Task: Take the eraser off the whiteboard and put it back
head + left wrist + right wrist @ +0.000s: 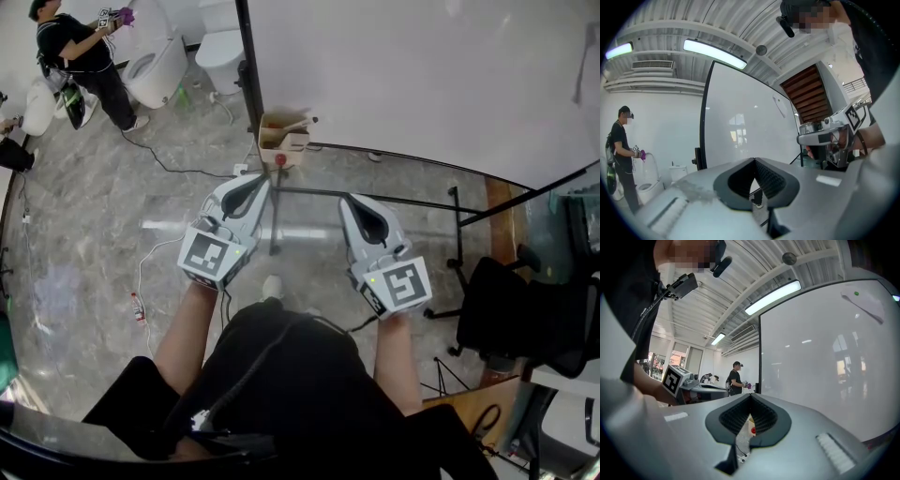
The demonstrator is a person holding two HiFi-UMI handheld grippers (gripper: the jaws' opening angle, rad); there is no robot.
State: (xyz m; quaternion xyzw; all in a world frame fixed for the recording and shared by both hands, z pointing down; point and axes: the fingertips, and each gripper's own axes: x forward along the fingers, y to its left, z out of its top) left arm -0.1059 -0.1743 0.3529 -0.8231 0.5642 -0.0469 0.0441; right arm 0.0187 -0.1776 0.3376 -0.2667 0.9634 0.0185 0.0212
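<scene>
A big whiteboard point(412, 75) stands in front of me, and it also fills the left gripper view point(745, 117) and the right gripper view point(825, 366). A pale, slim eraser point(863, 304) clings high on the board; it shows small in the left gripper view point(779, 106) and as a grey strip at the head view's right edge point(582, 77). My left gripper point(259, 181) is held level toward the board's left edge, jaws shut with nothing between them point(754, 160). My right gripper point(348, 201) is beside it, also shut and empty point(751, 395). Both are short of the board.
A cardboard box point(281, 137) of odds and ends sits on the floor by the board's black stand point(375, 199). A black office chair point(525, 319) is at the right. Another person point(82, 58) with grippers stands far left near white toilets point(159, 64). Cables cross the floor point(155, 155).
</scene>
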